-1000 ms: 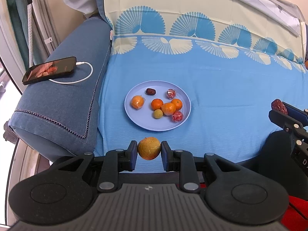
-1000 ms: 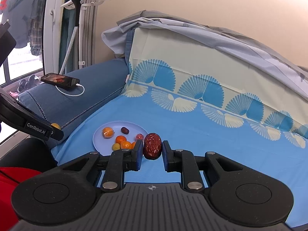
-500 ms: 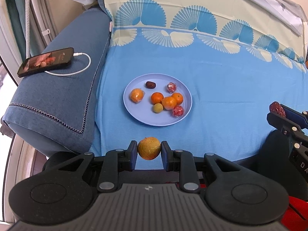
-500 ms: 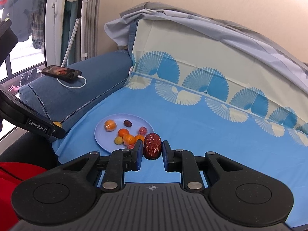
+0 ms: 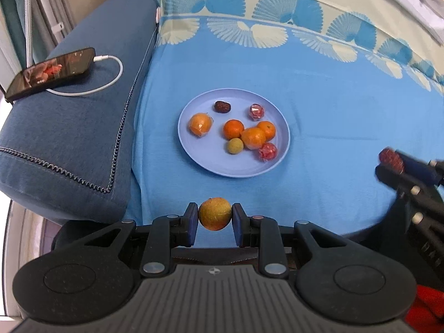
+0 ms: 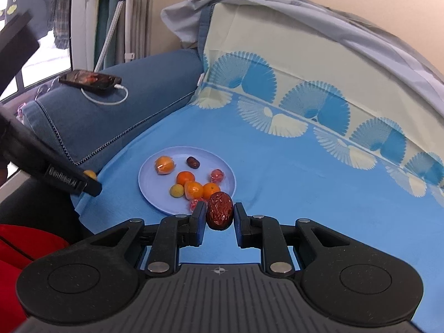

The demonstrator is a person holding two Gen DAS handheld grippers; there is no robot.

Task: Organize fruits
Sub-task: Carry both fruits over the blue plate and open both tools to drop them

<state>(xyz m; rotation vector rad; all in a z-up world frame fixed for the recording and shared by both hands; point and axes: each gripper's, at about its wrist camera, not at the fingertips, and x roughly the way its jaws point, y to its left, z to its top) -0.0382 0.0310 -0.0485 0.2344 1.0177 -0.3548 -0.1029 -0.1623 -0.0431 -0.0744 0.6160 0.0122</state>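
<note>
A light blue plate point(image 5: 199, 149) lies on the blue sheet and holds several small oranges point(image 5: 233, 129), a dark date point(image 5: 222, 107), a yellow-green fruit point(image 5: 235, 146) and wrapped red pieces point(image 5: 267, 151). My left gripper point(image 5: 215, 216) is shut on a round yellow-orange fruit point(image 5: 215, 214), held in front of the plate's near rim. My right gripper point(image 6: 219, 213) is shut on a wrinkled red date point(image 6: 219, 210), just before the plate point(image 6: 149, 194) at its right near side. The right gripper also shows at the right edge of the left wrist view point(image 5: 394, 163).
A dark blue cushion point(image 5: 69, 127) lies left of the plate with a phone point(image 5: 51, 72) and white charging cable point(image 5: 111, 75) on it. A fan-patterned sheet point(image 5: 277, 27) rises behind. A red cloth point(image 6: 22, 252) is at the lower left.
Both grippers have moved forward toward the plate, each still holding its fruit. The plate looms larger in both views.
</note>
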